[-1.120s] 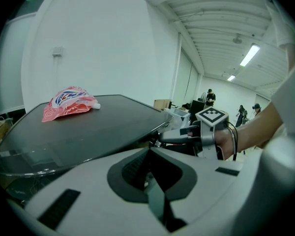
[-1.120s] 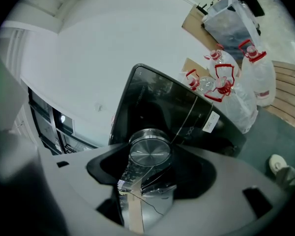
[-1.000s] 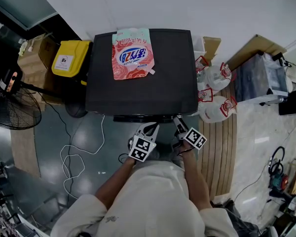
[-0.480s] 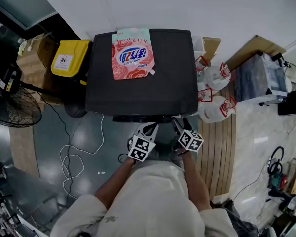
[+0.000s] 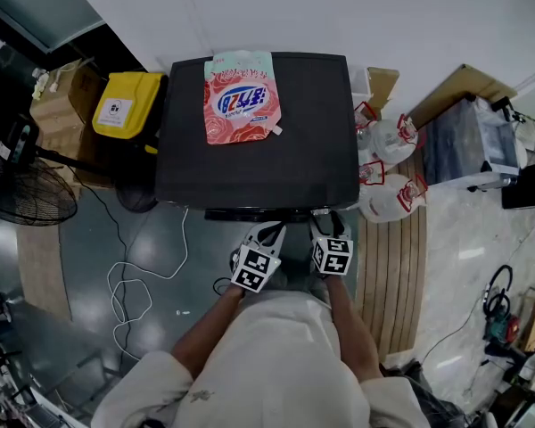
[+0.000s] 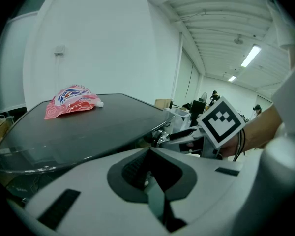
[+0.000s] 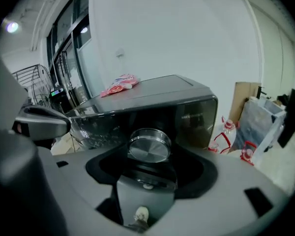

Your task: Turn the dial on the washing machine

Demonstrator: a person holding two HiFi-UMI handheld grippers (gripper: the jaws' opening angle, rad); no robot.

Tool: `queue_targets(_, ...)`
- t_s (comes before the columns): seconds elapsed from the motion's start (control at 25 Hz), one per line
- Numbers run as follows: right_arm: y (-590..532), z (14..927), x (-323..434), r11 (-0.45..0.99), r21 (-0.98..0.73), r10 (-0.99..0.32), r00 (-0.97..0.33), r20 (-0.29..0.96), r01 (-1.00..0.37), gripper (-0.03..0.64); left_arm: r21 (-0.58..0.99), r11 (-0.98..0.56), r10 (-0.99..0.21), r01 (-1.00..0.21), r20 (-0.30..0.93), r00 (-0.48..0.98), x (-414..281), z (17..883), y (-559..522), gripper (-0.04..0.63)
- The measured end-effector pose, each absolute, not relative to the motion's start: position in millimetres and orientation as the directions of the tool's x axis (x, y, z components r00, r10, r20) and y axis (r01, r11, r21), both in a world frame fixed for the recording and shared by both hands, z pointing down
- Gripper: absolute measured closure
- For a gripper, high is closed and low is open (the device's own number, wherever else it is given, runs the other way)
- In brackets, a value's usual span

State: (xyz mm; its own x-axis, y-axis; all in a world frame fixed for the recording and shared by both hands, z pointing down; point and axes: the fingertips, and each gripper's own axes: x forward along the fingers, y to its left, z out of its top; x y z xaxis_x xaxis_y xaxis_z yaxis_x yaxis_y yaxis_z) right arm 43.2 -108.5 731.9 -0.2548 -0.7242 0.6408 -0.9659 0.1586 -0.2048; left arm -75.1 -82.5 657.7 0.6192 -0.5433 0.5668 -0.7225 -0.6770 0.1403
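Note:
The black washing machine (image 5: 259, 150) stands in front of me, with a pink detergent bag (image 5: 241, 96) lying on its lid. Its silver dial (image 7: 148, 145) sticks out of the front panel, also visible as the dial (image 6: 161, 138) from the side. My right gripper (image 5: 325, 223) reaches up to the panel. Its jaws have just been closing, with the dial between them, and now sit shut on it. To its left my left gripper (image 5: 267, 232) hovers below the panel edge, open, with nothing between its fingers. In the left gripper view, the right gripper's marker cube (image 6: 220, 123) shows beside the dial.
A yellow bin (image 5: 129, 105) and cardboard boxes (image 5: 58, 105) stand left of the machine, with a floor fan (image 5: 27, 205) further left. Clear water jugs (image 5: 392, 194) crowd the machine's right side. A white cable (image 5: 129, 283) loops on the floor at left.
The right gripper has rolled about its own axis at the dial, so its marker cube now faces up squarely. The left gripper stayed where it was.

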Motion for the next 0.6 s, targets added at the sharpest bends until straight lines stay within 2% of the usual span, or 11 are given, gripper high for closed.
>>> queue_targets(0.24,-109.4,732.9,41.9,0.164,-0.178,-0.72,-0.241,0.651,-0.97,0.345,0.139,-0.671,-0.548,-0.728,0.568,0.614,-77.5,658.4,-82.7,0.583)
queue_targets(0.6,-109.5,731.6,41.8,0.116,-0.302,-0.726,-0.288,0.625,-0.946,0.345,0.137,-0.669,-0.55,-0.731,0.57,0.61,-79.9,659.1,-80.0,0.583)
